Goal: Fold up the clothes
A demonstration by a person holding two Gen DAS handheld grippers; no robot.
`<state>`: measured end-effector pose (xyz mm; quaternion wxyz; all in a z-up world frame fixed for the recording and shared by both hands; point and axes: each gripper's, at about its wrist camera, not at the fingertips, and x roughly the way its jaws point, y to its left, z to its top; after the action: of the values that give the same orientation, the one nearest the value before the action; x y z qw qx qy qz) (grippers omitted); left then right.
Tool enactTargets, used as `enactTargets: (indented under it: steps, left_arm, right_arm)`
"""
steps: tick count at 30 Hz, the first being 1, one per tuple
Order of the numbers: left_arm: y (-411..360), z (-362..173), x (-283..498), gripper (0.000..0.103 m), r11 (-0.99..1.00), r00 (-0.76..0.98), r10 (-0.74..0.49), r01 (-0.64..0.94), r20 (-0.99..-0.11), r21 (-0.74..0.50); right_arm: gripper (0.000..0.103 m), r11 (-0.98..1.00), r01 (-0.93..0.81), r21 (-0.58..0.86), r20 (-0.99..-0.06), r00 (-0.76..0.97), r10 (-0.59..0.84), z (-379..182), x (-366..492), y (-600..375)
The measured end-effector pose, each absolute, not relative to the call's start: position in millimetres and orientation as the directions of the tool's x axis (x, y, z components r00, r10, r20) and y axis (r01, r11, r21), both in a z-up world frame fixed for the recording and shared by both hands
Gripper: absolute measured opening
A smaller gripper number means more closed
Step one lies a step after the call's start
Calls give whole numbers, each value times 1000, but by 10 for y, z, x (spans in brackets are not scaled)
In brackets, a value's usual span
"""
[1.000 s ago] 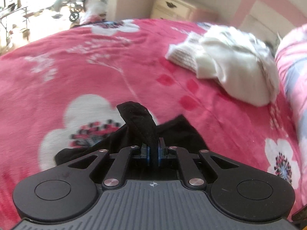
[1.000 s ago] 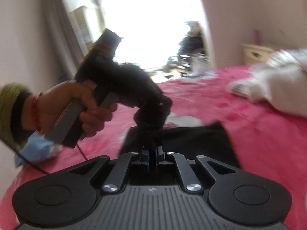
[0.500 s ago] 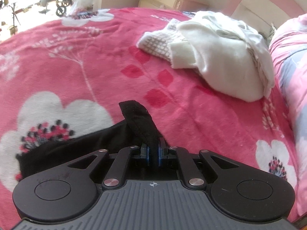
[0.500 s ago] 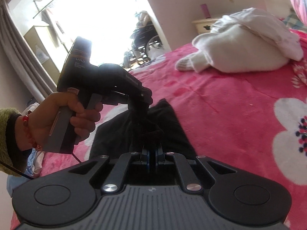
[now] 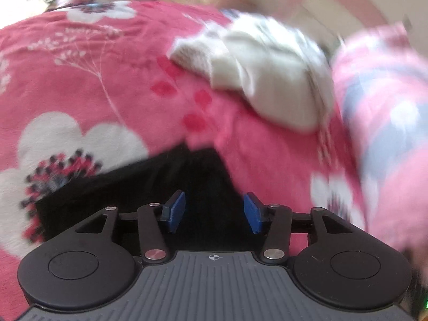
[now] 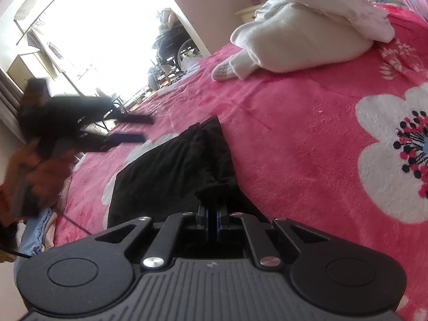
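the left gripper (image 5: 214, 212) is opening its jaws and has let go of the black garment (image 5: 149, 184), which a moment ago it pinched by a corner. nothing sits between its blue pads (image 5: 178, 211) now. the garment lies flat on the pink flowered blanket (image 5: 88, 80). the right gripper (image 6: 212, 220) stays pressed tight on the other corner, so this fold looks half set down.
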<state>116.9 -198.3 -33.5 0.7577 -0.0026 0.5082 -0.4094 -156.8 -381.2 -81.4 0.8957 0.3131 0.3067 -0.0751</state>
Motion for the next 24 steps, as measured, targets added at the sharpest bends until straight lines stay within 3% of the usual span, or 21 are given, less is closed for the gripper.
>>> enactTargets:
  steps: [4, 8, 16, 24]
  left_arm:
    - [-1693, -421, 708, 49, 574, -14, -552, 719, -834, -392]
    - [-1426, -585, 202, 49, 536, -39, -494, 773, -868, -340]
    - [-1434, -699, -463, 49, 415, 129, -491, 904, -862, -101]
    - [-1543, -826, -817, 47, 336, 302, -452, 929, -839, 153]
  right_arm:
    - [5, 765, 339, 547, -603, 793, 81, -831, -1555, -3850]
    - [5, 723, 361, 590, -609, 786, 104, -845, -1535, -3896]
    - [6, 719, 361, 594, -606, 789, 104, -754, -1477, -3869]
    - [6, 671, 400, 624, -624, 772, 119, -800, -1475, -3924]
